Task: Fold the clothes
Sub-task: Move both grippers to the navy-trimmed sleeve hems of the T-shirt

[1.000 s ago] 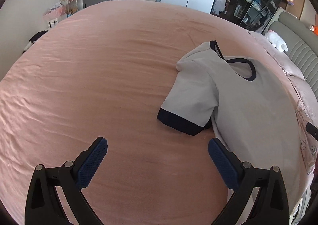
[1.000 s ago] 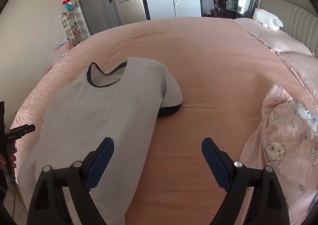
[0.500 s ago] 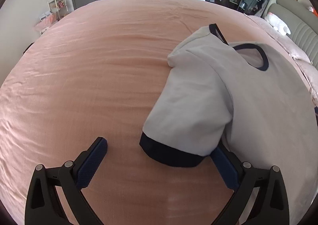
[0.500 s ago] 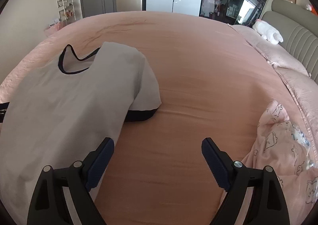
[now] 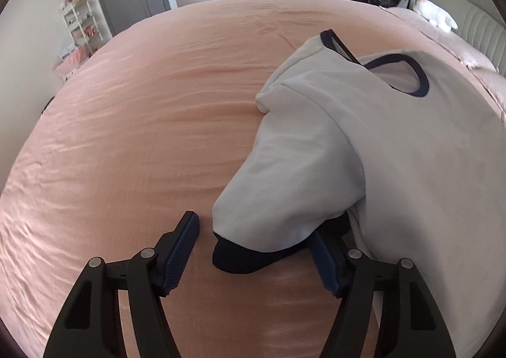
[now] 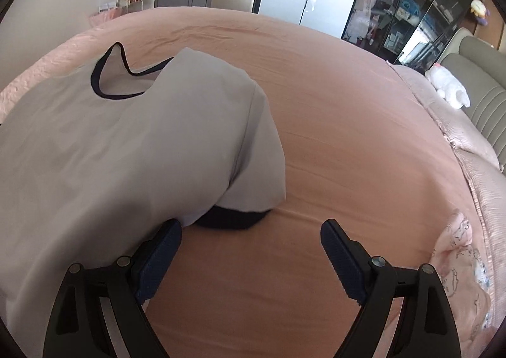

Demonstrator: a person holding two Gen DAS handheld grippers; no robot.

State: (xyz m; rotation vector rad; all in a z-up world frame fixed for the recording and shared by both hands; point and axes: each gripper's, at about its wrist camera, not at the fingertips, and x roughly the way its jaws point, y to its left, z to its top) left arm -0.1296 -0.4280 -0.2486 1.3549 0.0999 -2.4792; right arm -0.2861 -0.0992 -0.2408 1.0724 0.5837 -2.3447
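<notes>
A light grey T-shirt (image 5: 395, 142) with navy collar and cuffs lies flat on the pink bed (image 5: 142, 136). It also shows in the right wrist view (image 6: 110, 152). My left gripper (image 5: 253, 253) is open, its jaws either side of the left sleeve's navy cuff (image 5: 246, 258); the right finger is partly under the sleeve. My right gripper (image 6: 249, 250) is open just in front of the right sleeve's navy cuff (image 6: 231, 220), its left finger (image 6: 158, 256) at the shirt's edge.
A pink printed garment (image 6: 458, 269) lies bunched at the right of the bed. Pillows and a white plush toy (image 6: 449, 92) sit by the grey headboard. Wardrobes, a fridge and a small shelf stand beyond the bed.
Both grippers have moved forward to the shirt's sleeves. The left jaws have narrowed around the left cuff. The right gripper has come up to the right cuff, still wide.
</notes>
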